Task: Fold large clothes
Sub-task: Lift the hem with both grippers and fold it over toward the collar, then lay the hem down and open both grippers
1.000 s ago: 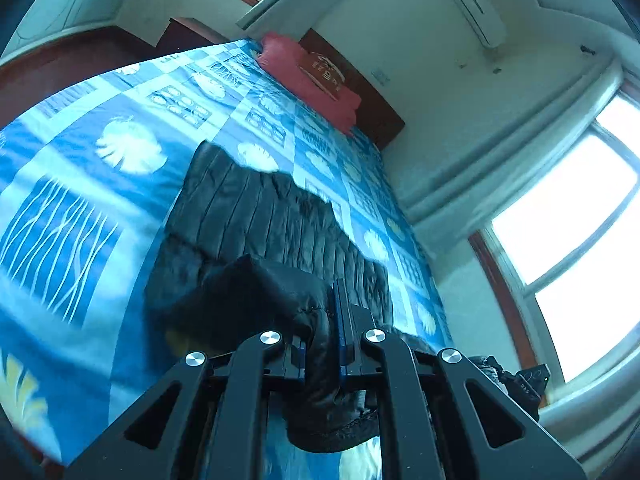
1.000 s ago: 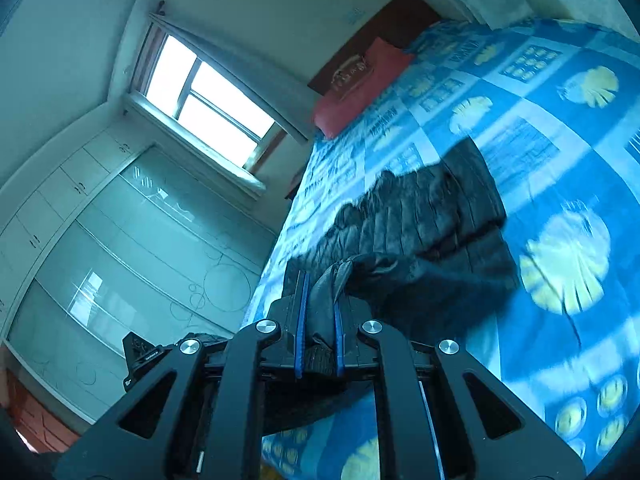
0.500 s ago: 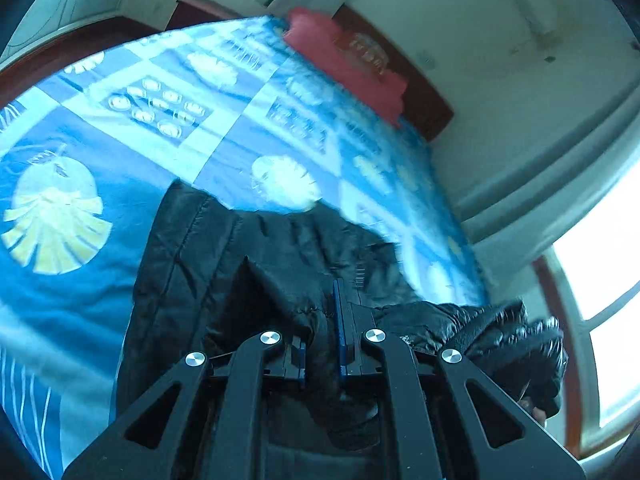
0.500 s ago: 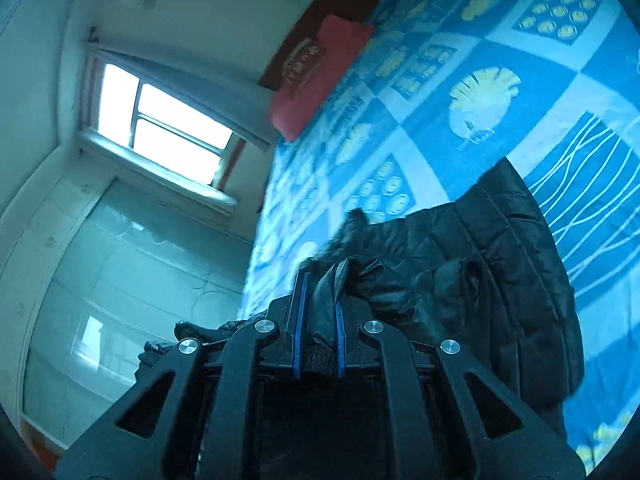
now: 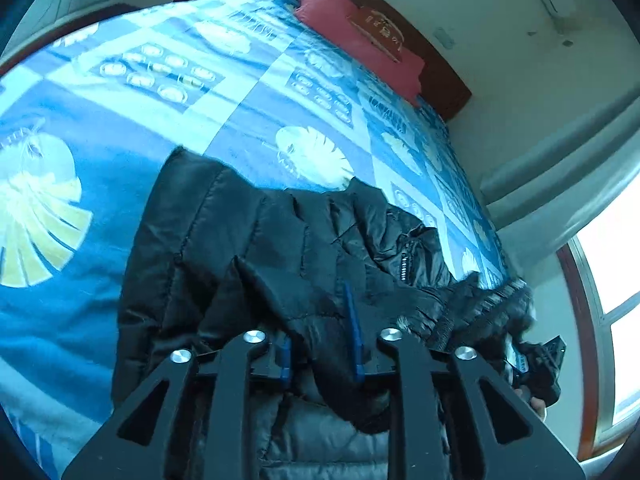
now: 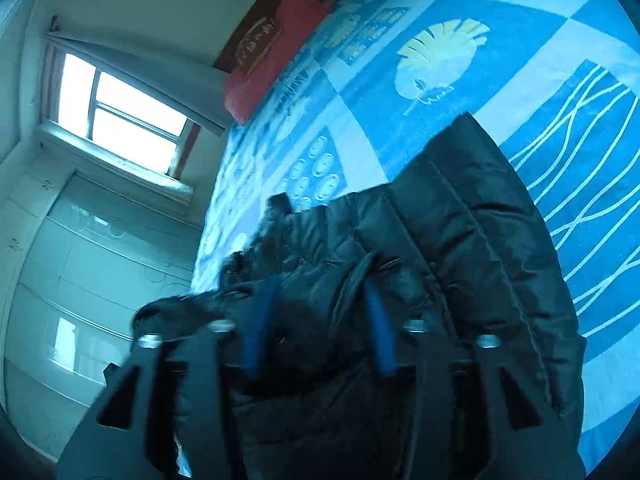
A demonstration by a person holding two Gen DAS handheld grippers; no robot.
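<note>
- The left tool (image 5: 320,332) tips downward, and its jaws have just been opening; dark padded cloth still lies in the gap between the blue pads, no longer pinched.
- The right tool (image 6: 316,320) also tips downward, its jaws just spread wider than the left pair, cloth loose between them.
- At the left tool's right side, a fingertip (image 5: 536,402) shows.

gold emblem on red pillow (image 5: 362,36), too blurred to read

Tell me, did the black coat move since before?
Yes. The black coat was carried forward and down onto the blue bedspread, toward the red pillow. Both tongs have just been opening, fabric between them.
</note>
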